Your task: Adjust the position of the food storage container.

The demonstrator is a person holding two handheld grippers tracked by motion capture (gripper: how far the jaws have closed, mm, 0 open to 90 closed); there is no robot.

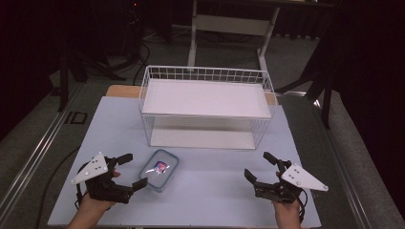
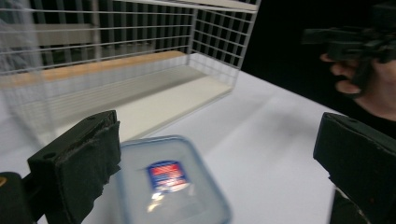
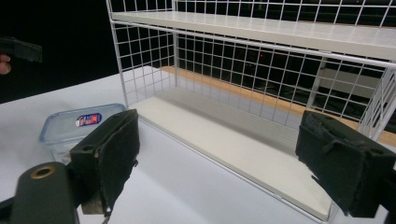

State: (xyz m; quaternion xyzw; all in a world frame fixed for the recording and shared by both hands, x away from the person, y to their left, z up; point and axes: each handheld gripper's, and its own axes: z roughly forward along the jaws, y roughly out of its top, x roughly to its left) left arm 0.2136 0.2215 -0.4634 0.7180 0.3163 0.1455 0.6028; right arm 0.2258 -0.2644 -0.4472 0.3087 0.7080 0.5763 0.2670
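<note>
The clear lidded container (image 1: 159,170) sits lower left of centre, just beside the left gripper (image 1: 132,171) (jaws wide, empty), its long axis running up-frame, the equally open right gripper (image 1: 260,168) well apart

Dim room, dark walls all round. Grey carpet floor (image 1: 43,129) with a metal rail (image 1: 36,152) along the left. Pale table (image 1: 215,191) lit from above, wooden edge at its far side. Behind it, a white desk frame (image 1: 229,26) on 2 legs. Black stand legs (image 1: 76,62) at left.
</note>
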